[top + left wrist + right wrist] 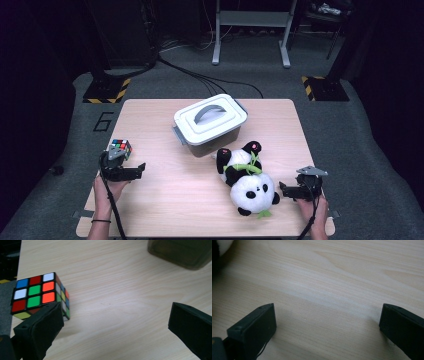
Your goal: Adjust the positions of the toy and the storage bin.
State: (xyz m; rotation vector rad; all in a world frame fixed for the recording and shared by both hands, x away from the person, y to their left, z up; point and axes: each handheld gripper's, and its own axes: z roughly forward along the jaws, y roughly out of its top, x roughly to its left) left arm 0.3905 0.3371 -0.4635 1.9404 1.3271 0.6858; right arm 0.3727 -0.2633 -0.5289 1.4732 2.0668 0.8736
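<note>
Both tongs, left [141, 169] and right [283, 188], gape empty; you've grasped nothing: cube [120, 148] and panda [247, 182] lie untouched.

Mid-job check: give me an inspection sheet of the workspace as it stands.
Surface: wooden table, bare between things.
Job's things: cube beside the left gripper; panda lying near the right gripper.
Clutter: lidded box, shut, behind the panda.
Grippers: left gripper and right gripper both open, holding nothing.
Cables: one trails from each gripper; more cross the floor.
Surroundings: dark room, grey frame behind.
</note>
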